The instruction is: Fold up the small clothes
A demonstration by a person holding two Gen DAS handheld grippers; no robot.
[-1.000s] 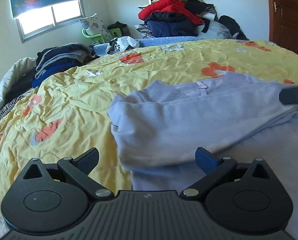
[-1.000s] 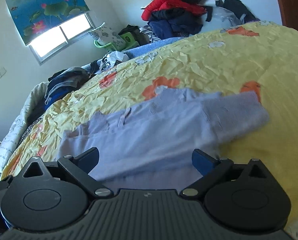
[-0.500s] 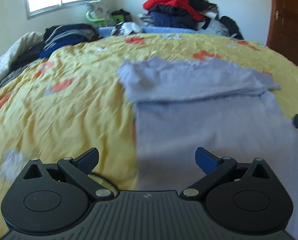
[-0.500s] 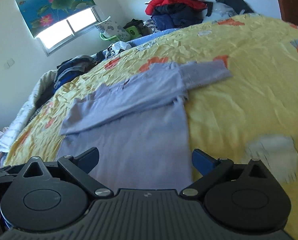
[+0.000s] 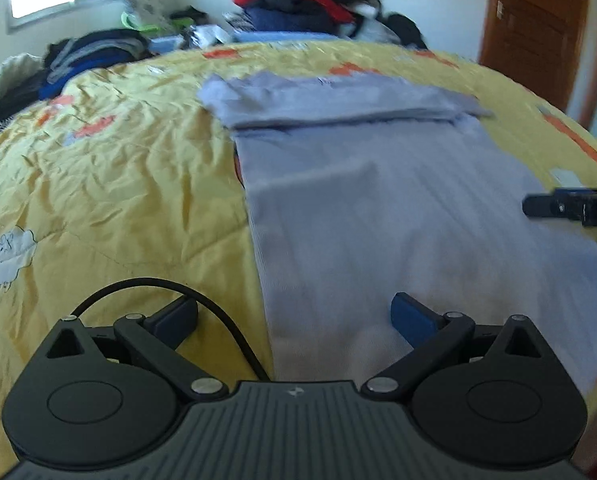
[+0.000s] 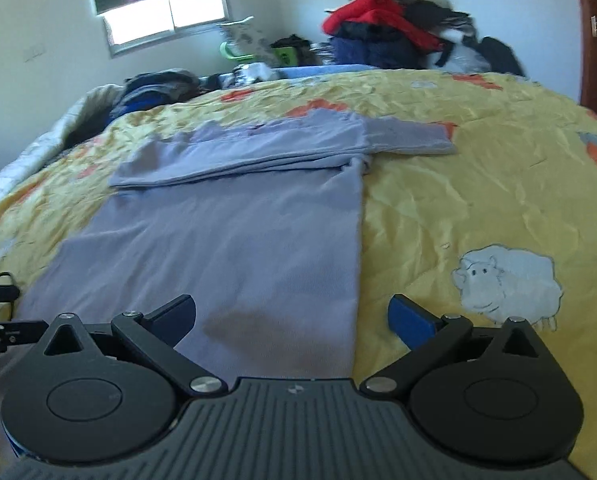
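A lavender long-sleeved top (image 5: 382, 208) lies flat on the yellow bedspread (image 5: 118, 176), its sleeves folded across the chest at the far end. It also shows in the right wrist view (image 6: 234, 232). My left gripper (image 5: 294, 318) is open and empty, straddling the near left edge of the top at the hem. My right gripper (image 6: 290, 318) is open and empty, straddling the near right edge at the hem. The right gripper's body shows at the right edge of the left wrist view (image 5: 570, 206).
A pile of clothes with a red jacket (image 6: 382, 20) rises beyond the bed's far edge. Dark folded clothes (image 5: 94, 52) lie at the far left. A wooden door (image 5: 534, 36) stands on the right. A black cable (image 5: 202, 304) loops by my left gripper.
Both grippers have pulled back from the folded sleeves toward the near hem of the top, staying open and empty. The top lies unchanged.
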